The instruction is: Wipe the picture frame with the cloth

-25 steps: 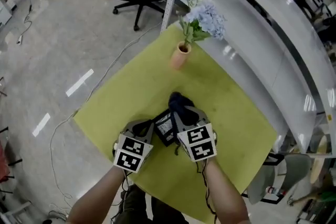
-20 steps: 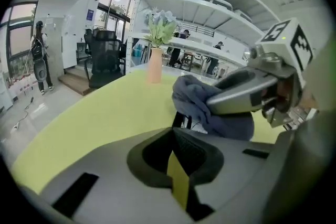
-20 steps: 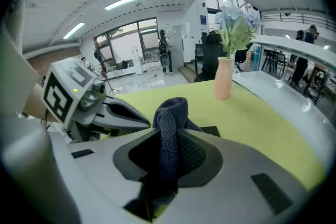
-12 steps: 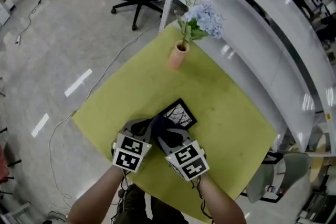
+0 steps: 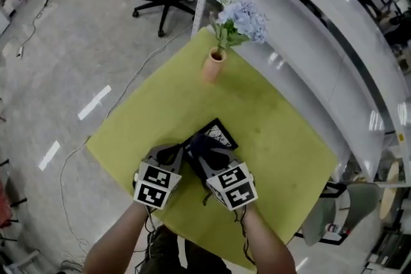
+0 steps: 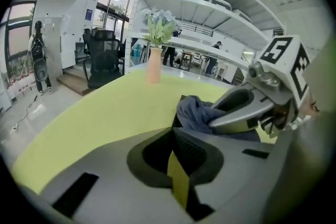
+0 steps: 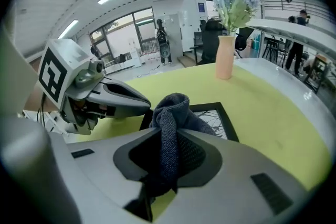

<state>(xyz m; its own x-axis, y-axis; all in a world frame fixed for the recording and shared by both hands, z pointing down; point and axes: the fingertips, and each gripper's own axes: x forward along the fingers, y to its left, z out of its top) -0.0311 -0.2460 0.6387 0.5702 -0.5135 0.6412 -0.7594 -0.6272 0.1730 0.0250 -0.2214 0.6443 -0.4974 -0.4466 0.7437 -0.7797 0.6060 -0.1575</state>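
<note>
- Head view: your left gripper (image 5: 180,152) has its jaws pinched on the left corner of the frame (image 5: 222,136), which lies flat at lower centre on the yellow table (image 5: 154,106).
- Your right gripper (image 5: 204,154) clamps the dark cloth (image 5: 205,143), bunched over the frame.
</note>
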